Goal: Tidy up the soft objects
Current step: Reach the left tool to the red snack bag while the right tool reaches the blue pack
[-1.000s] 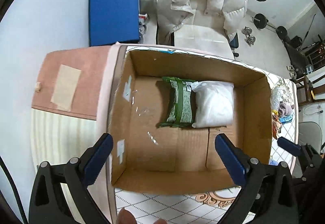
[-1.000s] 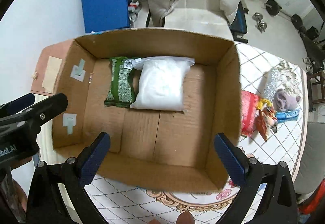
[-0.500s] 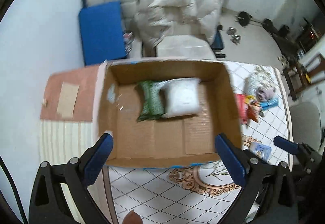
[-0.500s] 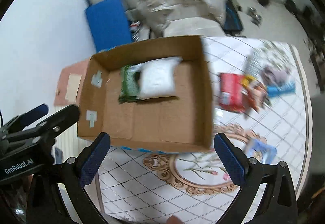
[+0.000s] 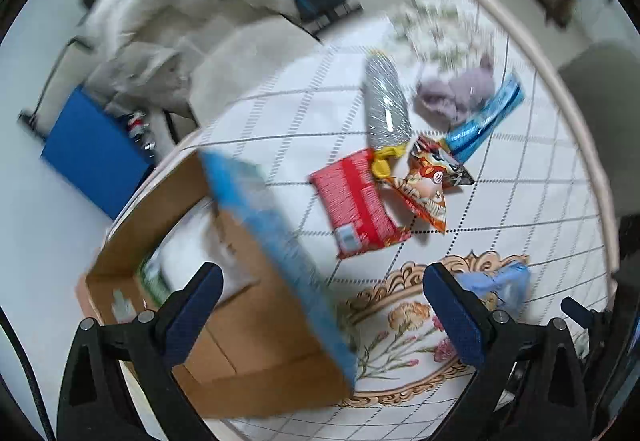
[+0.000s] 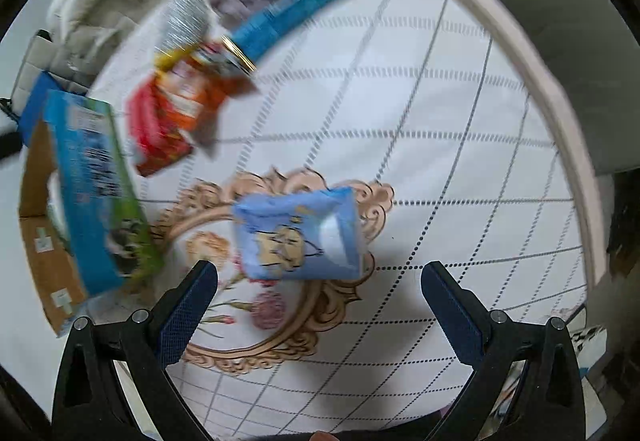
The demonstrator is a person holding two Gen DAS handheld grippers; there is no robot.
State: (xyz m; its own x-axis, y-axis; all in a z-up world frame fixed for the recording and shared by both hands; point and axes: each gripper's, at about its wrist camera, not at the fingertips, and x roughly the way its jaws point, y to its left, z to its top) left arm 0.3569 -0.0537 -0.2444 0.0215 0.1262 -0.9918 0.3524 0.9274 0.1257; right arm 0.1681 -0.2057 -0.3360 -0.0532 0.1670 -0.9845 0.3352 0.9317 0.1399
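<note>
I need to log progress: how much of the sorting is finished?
Done: a white bag and a green pack lie in the cardboard box. In hand: nothing; both grippers are open, the right gripper facing the light-blue pack. Left: the red pack, orange bag and others.

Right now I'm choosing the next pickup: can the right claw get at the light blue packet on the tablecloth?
Probably yes. The right claw is open and the light blue packet lies just ahead of it, flat on the tablecloth, apart from the cardboard box and the other packets.
</note>
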